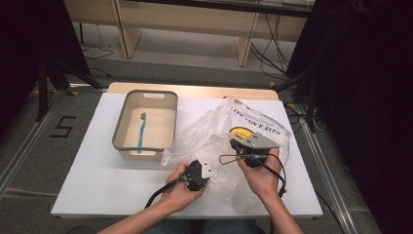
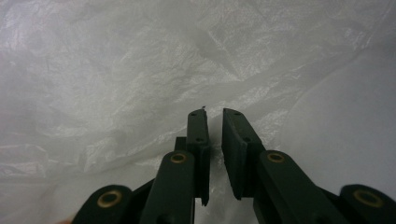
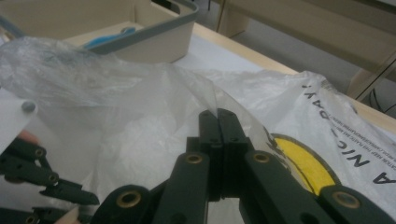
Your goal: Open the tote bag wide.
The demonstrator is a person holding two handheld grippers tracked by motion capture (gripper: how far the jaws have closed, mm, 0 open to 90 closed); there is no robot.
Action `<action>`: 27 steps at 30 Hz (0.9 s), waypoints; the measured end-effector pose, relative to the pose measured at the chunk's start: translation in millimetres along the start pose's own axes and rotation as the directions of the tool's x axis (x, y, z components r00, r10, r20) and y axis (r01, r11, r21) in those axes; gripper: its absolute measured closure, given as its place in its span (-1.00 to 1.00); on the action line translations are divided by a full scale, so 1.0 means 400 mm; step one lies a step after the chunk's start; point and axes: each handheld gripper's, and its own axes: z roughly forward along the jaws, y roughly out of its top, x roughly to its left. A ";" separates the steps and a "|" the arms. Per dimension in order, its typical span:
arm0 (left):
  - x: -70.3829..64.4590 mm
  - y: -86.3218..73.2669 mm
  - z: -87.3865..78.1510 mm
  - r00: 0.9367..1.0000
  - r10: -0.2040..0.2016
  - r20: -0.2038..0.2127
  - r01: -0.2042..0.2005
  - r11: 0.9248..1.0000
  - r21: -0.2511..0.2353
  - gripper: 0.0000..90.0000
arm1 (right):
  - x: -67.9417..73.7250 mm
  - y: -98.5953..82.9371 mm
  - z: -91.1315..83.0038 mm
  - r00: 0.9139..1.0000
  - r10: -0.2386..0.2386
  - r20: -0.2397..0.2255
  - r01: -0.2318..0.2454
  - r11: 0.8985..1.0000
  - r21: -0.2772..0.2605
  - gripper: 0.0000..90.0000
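Observation:
A thin clear plastic bag [image 1: 214,127] printed with "HAVE A NICE DAY" and a yellow smiley lies crumpled on the white table [image 1: 97,170]. My right gripper [image 1: 237,145] is shut on an upper edge of the bag [image 3: 322,112]; the film rises from between the tips of the right gripper [image 3: 218,112]. My left gripper [image 1: 204,171] sits at the bag's near left side. In its own view the left gripper [image 2: 214,112] has its jaws a narrow gap apart, pointing at the wrinkled film [image 2: 140,70], with nothing seen between them.
A beige bin with a grey rim [image 1: 117,131] stands left of the bag and holds a blue toothbrush [image 1: 141,130]. The bin [image 3: 154,39] also shows beyond the bag. Wooden furniture legs and cables stand on the floor beyond the table.

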 end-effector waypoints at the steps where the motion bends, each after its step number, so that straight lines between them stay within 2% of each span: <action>1: 0.001 0.000 0.000 1.000 0.000 0.000 0.000 1.000 0.000 0.78 | -0.002 0.004 -0.001 1.000 0.007 0.006 -0.007 1.000 -0.007 1.00; 10: -0.001 -0.001 0.000 1.000 0.010 -0.002 -0.010 1.000 0.002 0.81 | -0.012 0.042 -0.011 0.999 0.030 0.039 -0.027 0.996 -0.085 1.00; 20: -0.002 -0.002 0.000 1.000 0.004 -0.004 -0.005 1.000 -0.002 0.80 | -0.015 0.067 -0.026 0.996 0.036 0.084 -0.021 0.984 -0.177 1.00; 27: -0.002 -0.002 0.000 1.000 0.003 -0.004 -0.003 1.000 -0.002 0.81 | -0.023 0.072 -0.035 0.994 0.051 0.100 -0.030 0.979 -0.200 1.00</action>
